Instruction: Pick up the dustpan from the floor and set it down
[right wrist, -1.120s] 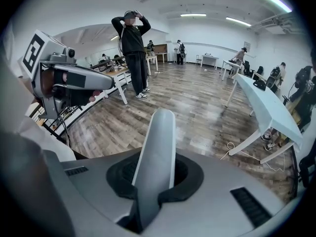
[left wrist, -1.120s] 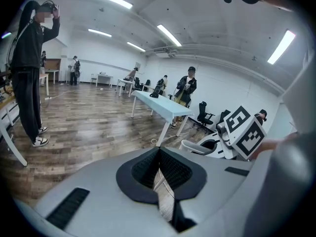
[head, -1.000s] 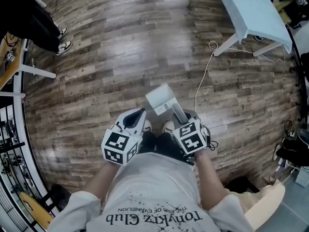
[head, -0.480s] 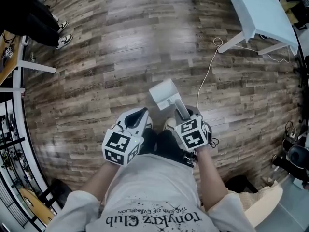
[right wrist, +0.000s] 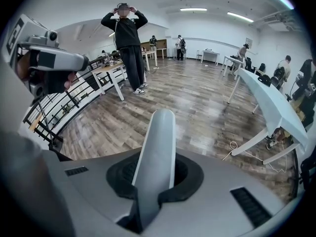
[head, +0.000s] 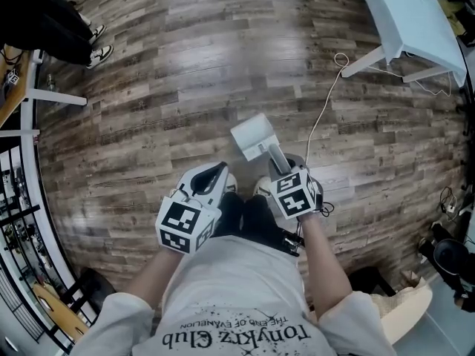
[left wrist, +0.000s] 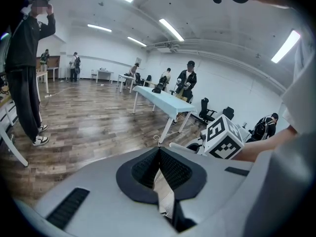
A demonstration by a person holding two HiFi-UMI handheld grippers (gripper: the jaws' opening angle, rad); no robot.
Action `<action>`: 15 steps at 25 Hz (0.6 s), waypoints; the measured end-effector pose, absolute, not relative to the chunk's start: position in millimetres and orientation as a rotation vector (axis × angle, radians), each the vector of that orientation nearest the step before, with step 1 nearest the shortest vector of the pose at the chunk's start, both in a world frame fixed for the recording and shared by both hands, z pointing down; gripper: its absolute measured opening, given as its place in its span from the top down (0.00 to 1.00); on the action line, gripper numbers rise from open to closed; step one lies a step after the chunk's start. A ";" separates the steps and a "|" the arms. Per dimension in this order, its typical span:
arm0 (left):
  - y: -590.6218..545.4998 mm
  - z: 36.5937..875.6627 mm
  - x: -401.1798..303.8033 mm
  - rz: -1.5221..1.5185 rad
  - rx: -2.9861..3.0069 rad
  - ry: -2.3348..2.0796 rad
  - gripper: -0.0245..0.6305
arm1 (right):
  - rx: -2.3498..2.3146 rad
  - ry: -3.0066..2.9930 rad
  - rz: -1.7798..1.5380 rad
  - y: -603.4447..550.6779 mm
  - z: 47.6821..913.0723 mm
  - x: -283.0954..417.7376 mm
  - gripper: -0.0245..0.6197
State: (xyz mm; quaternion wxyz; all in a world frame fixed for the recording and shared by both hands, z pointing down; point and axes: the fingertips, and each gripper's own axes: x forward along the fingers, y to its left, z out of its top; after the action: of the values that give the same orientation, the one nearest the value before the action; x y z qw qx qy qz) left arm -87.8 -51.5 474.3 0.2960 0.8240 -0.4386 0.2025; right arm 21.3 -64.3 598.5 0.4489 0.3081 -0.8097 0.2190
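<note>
The dustpan is pale grey, its scoop hanging low over the wooden floor just ahead of my shoes. Its long handle runs back into my right gripper, which is shut on it. In the right gripper view the handle stands straight up between the jaws of my right gripper. My left gripper hangs beside it to the left, apart from the dustpan. In the left gripper view the left gripper has its jaws shut with nothing in them.
A light blue table stands at the upper right, and a white cable trails across the floor from it. A person in black stands at the upper left by a white table frame. Bags and chairs sit at the right edge.
My right gripper has sunk toward the floor with the dustpan still in it. The left gripper has drifted slightly. Both jaws stand as before.
</note>
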 end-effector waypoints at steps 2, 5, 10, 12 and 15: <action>-54.5 476.7 -89.7 0.541 2.181 -1.171 0.93 | 0.756 -2.005 0.540 -69.3 604.7 19.4 0.87; -57.6 480.0 -93.2 0.543 2.168 -1.179 0.93 | 0.754 -2.007 0.543 -74.5 613.0 16.9 0.87; -58.9 481.5 -97.3 0.541 2.156 -1.188 0.93 | 0.749 -2.010 0.549 -76.1 623.5 13.5 0.87; -60.8 482.3 -98.6 0.540 2.153 -1.192 0.93 | 0.747 -2.010 0.551 -78.3 626.6 12.1 0.87; -62.6 484.2 -100.3 0.538 2.146 -1.197 0.93 | 0.742 -2.013 0.553 -81.0 631.3 9.9 0.87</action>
State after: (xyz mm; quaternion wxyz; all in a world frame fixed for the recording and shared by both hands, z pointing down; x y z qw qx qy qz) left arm -100.3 -62.6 484.2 0.3080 0.8117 -0.4526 0.2036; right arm 9.9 -81.0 631.3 0.4467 0.2997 -0.8129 0.2232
